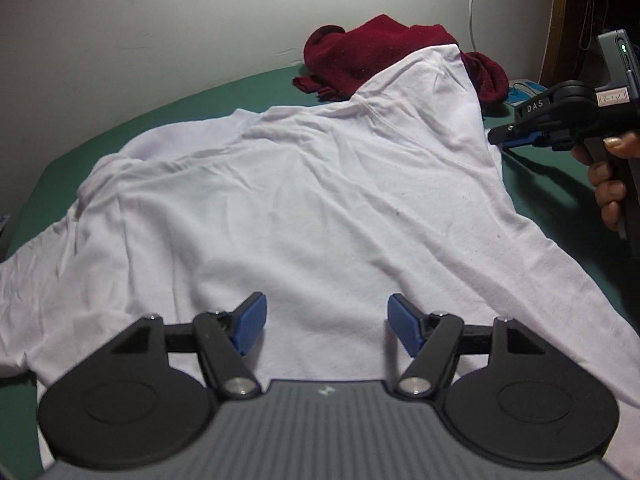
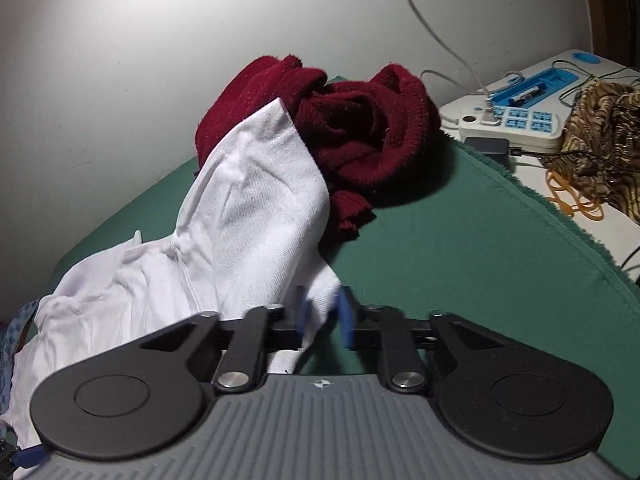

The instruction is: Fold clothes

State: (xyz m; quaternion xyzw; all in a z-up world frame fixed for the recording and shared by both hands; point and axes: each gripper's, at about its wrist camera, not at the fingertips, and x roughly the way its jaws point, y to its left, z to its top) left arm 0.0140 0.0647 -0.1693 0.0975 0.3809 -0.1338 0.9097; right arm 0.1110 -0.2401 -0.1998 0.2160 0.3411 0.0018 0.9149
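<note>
A white shirt (image 1: pixel 300 200) lies spread and wrinkled on a green cover (image 1: pixel 192 100). One sleeve runs up over a crumpled dark red sweater (image 1: pixel 372 56) at the back. My left gripper (image 1: pixel 326 320) hangs open just above the shirt's near part, with nothing between its blue pads. At the right edge, a hand holds my right gripper (image 1: pixel 498 136), whose tip meets the shirt's side edge. In the right wrist view, the right gripper (image 2: pixel 322 316) is blurred, with a fold of the white shirt (image 2: pixel 240 220) between its pads. The red sweater (image 2: pixel 352 128) lies beyond.
The green cover (image 2: pixel 460 260) ends in a frayed edge on the right. Beyond it a white side table holds a blue-and-white power strip (image 2: pixel 516 120), a patterned brown cloth (image 2: pixel 600 140) and orange rubber bands (image 2: pixel 576 200). A pale wall stands behind.
</note>
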